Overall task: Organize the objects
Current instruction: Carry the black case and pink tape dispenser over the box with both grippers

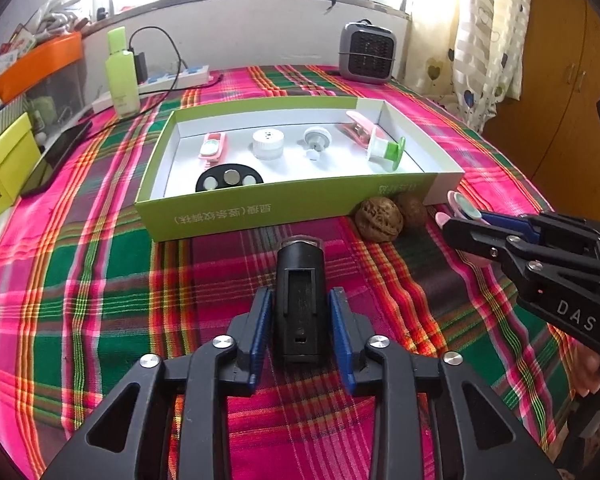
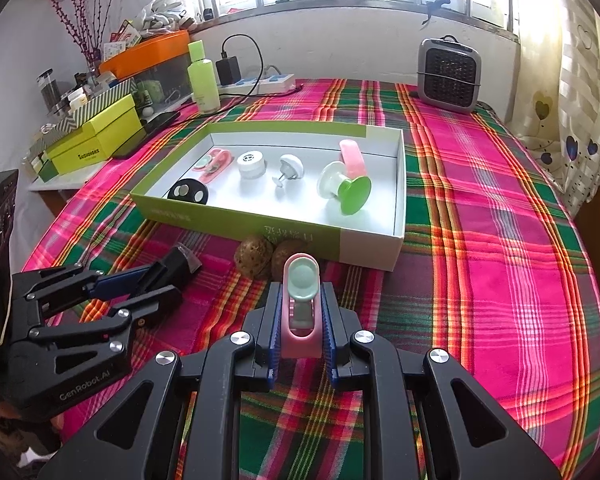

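A green and white shallow box (image 1: 260, 204) (image 2: 364, 246) lies on the plaid cloth and holds several small items: a pink clip, white caps, a black disc (image 1: 229, 178), a green-footed spool (image 2: 346, 190). My left gripper (image 1: 300, 320) has its blue pads on both sides of a black cylindrical device (image 1: 300, 300), which rests on the cloth; small gaps show. It also shows in the right wrist view (image 2: 180, 264). My right gripper (image 2: 302, 320) is shut on a pink clip with a mint pad (image 2: 302, 292), just in front of two walnuts (image 1: 380, 220) (image 2: 254, 258).
A grey heater (image 1: 366, 54) stands at the far right of the table. A green bottle (image 1: 120, 74), a power strip and cable (image 1: 172, 78), a phone and yellow boxes (image 2: 96, 136) are at the left. Curtain and wooden cabinet are on the right.
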{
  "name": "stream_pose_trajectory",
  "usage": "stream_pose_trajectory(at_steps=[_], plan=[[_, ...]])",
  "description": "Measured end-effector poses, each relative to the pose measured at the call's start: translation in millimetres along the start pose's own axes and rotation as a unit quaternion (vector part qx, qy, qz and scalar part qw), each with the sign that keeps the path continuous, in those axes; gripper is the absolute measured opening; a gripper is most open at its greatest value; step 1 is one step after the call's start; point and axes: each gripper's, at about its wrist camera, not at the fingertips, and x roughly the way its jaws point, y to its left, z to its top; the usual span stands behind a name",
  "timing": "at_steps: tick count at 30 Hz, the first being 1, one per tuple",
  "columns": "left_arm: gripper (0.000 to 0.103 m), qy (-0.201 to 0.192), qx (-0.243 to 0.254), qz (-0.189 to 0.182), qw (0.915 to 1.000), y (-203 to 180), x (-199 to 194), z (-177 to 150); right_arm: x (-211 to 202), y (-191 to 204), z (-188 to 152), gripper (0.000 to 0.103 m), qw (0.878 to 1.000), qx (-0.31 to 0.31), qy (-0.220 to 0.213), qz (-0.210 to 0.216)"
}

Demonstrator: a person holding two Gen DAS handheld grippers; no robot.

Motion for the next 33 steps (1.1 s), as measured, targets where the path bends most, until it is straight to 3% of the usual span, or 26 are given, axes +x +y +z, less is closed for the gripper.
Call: stream_pose_trajectory(at_steps=[16,33], plan=[[0.025,-0.024,-0.009,-0.02,0.9995,-2,-20,17,-5,0,7,0.019,1.0,-0.001,-0.008,0.004],[0.025,-0.03,-0.038,-0.025,0.9985,18,-2,62,9,0,54,0.019,1.0,-0.015,-0.022,0.009]])
